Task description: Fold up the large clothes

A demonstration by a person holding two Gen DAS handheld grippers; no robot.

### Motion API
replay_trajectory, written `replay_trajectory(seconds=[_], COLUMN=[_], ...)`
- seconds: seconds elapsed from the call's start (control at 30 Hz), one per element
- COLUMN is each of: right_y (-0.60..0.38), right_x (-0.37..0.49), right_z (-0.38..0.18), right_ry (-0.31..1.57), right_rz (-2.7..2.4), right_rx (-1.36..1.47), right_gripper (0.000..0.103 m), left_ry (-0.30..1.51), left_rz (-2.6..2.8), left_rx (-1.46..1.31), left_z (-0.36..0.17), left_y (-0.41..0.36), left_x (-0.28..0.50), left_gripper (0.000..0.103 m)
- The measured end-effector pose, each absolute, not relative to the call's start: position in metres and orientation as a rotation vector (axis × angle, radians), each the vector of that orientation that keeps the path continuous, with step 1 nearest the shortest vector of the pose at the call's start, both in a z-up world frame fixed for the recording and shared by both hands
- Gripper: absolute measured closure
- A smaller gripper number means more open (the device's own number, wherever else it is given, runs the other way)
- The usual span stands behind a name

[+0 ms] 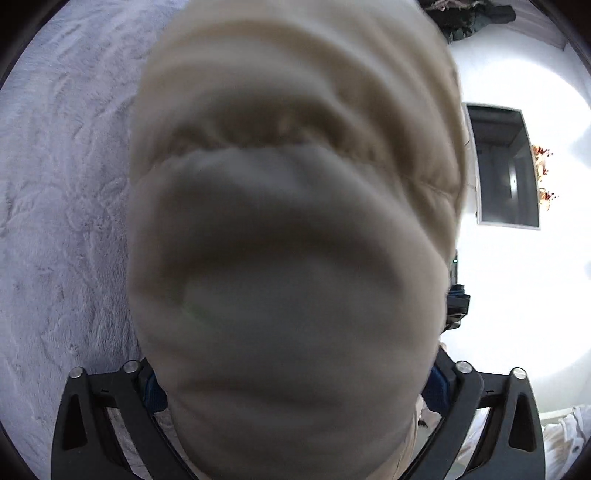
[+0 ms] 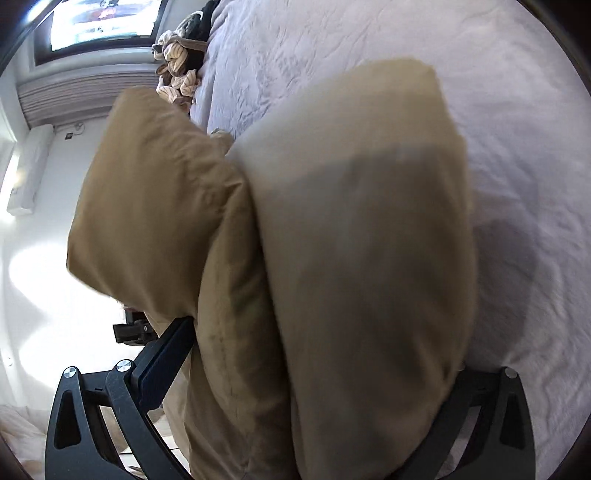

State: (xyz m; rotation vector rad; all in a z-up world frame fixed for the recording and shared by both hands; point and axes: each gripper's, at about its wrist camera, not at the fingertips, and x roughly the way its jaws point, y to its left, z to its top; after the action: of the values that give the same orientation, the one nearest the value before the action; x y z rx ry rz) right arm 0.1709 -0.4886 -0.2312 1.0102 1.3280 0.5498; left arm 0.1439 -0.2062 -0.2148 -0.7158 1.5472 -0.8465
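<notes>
A large beige garment (image 1: 295,206) bulges right in front of the left wrist camera and fills the gap between the jaws of my left gripper (image 1: 295,295). The jaws stand wide and their fingertips are hidden behind the cloth, which I cannot see being pinched. In the right wrist view the same tan garment (image 2: 351,240) hangs in thick folds between the wide jaws of my right gripper (image 2: 314,325). Its left finger (image 2: 166,350) lies beside the fold and the right one is covered. The garment hangs over a pale lilac bed cover (image 2: 369,44).
The fuzzy bed cover (image 1: 62,184) spreads to the left. A dark framed panel (image 1: 506,166) hangs on a bright white wall. A heap of striped and dark clothes (image 2: 181,70) lies at the bed's far edge, below a window (image 2: 103,18). A white wall unit (image 2: 29,170) is at the left.
</notes>
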Motion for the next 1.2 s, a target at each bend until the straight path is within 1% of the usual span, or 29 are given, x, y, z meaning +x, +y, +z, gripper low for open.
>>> replay_trajectory(seconds=[0.03, 0.07, 0.1, 0.13, 0.17, 0.2, 0.23, 0.3, 0.43, 0.53, 0.7, 0.8, 0.93, 1.03, 1.1, 1.13, 1.2], right_y=[-0.487, -0.486, -0.485, -0.484, -0.483, -0.481, -0.478, -0.467, -0.439, -0.404, -0.324, -0.272, -0.22, -0.191, -0.186, -0.187, -0.194], right_x=[0.171, 0.171, 0.171, 0.169, 0.167, 0.165, 0.164, 0.161, 0.156, 0.171, 0.22, 0.259, 0.292, 0.311, 0.314, 0.313, 0.31], right_z=[-0.232, -0.232, -0.232, -0.23, -0.228, -0.221, -0.217, -0.203, -0.173, -0.157, -0.151, -0.166, -0.191, -0.213, -0.225, -0.227, -0.234], right_ry=[1.331, 1.33, 1.328, 1.321, 1.309, 1.285, 1.271, 1.242, 1.168, 1.13, 1.123, 1.143, 1.176, 1.205, 1.211, 1.212, 1.225], right_rz=[0.55, 0.549, 0.551, 0.55, 0.549, 0.55, 0.553, 0.553, 0.547, 0.563, 0.625, 0.648, 0.666, 0.666, 0.655, 0.65, 0.632], right_rx=[1.025, 1.041, 1.058, 1.08, 1.095, 1.107, 1.106, 1.089, 1.078, 1.069, 1.035, 1.032, 1.0, 0.989, 0.997, 0.999, 0.994], right_gripper=[0.002, 0.004, 0.017, 0.032, 0.036, 0.045, 0.051, 0.053, 0.054, 0.054, 0.054, 0.053, 0.053, 0.052, 0.048, 0.044, 0.038], left_ry=[1.533, 1.515, 1.5, 1.489, 1.478, 1.46, 1.446, 1.421, 1.371, 1.331, 1.288, 1.278, 1.282, 1.293, 1.295, 1.291, 1.282], left_rz=[-0.847, -0.85, -0.854, -0.86, -0.868, -0.886, -0.898, -0.925, -0.964, -0.959, -0.862, -0.789, -0.703, -0.684, -0.684, -0.683, -0.684], left_rx=[-0.721, -0.73, -0.736, -0.739, -0.74, -0.735, -0.73, -0.722, -0.711, -0.688, -0.682, -0.701, -0.732, -0.774, -0.794, -0.784, -0.763], left_z=[-0.212, -0.207, -0.203, -0.199, -0.195, -0.188, -0.183, -0.171, -0.145, -0.123, -0.116, -0.129, -0.164, -0.193, -0.209, -0.212, -0.215], left_y=[-0.205, -0.202, -0.2, -0.198, -0.196, -0.193, -0.19, -0.183, -0.149, -0.103, -0.008, 0.037, 0.09, 0.104, 0.107, 0.106, 0.106], left_x=[0.142, 0.141, 0.139, 0.138, 0.138, 0.14, 0.14, 0.145, 0.155, 0.188, 0.25, 0.278, 0.316, 0.329, 0.332, 0.333, 0.329], left_gripper=[0.008, 0.012, 0.017, 0.018, 0.019, 0.019, 0.019, 0.019, 0.019, 0.019, 0.019, 0.019, 0.019, 0.017, 0.012, 0.01, 0.008])
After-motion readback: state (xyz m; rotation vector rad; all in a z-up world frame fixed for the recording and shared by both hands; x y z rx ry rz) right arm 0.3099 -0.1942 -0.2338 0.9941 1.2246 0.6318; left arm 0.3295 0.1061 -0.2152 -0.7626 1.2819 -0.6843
